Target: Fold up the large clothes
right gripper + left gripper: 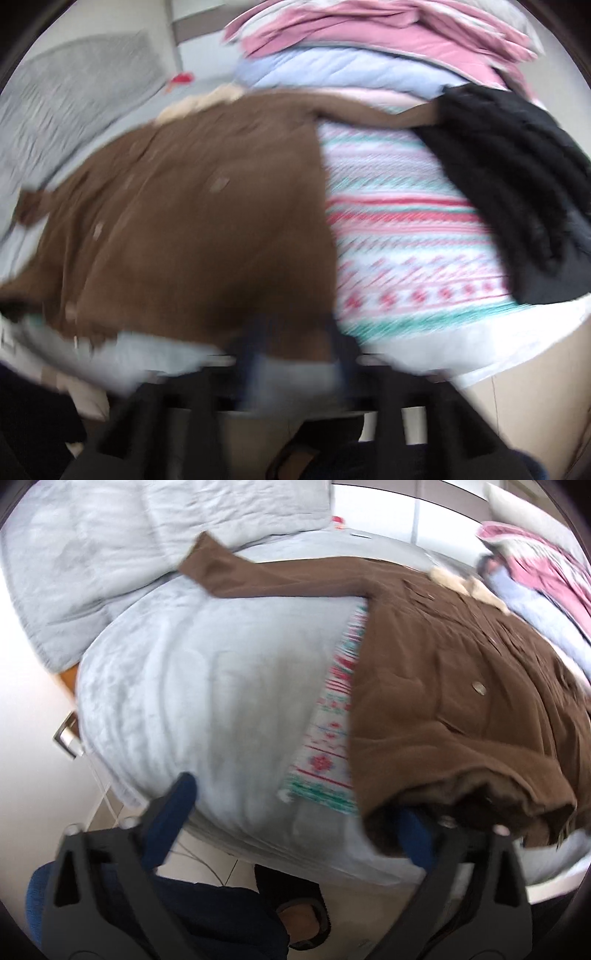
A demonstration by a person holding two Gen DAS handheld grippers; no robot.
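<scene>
A: Where is the brown coat [454, 686] laid, and why there?

B: It is spread flat, front up, on the grey blanket [192, 686] that covers the bed, with a patterned knit cloth [406, 236] under its far side. A broad, soft surface is judged to have been chosen so the whole garment can be flattened before folding.

A: What is stacked beyond the coat?

B: A pile of folded pink and pale blue bedding [369, 48] is seen past the collar end, and a black garment [517, 192] lies beside the coat on the patterned cloth. These seem to be kept apart so the coat has room.

A: And the sleeve?

B: One sleeve [229, 572] is stretched straight out from the coat's shoulder, probably so it can be folded inward cleanly.

A: How are the tools held?

B: The left gripper [295, 834] is placed at the coat's near hem, its jaws spread; one blue pad is tucked under the hem corner, the other stands clear over the blanket, so nothing is pinched. The right gripper [295, 350] is at the hem too, but blur hides it; whether its jaws are spread or pinching cloth cannot be told.
</scene>
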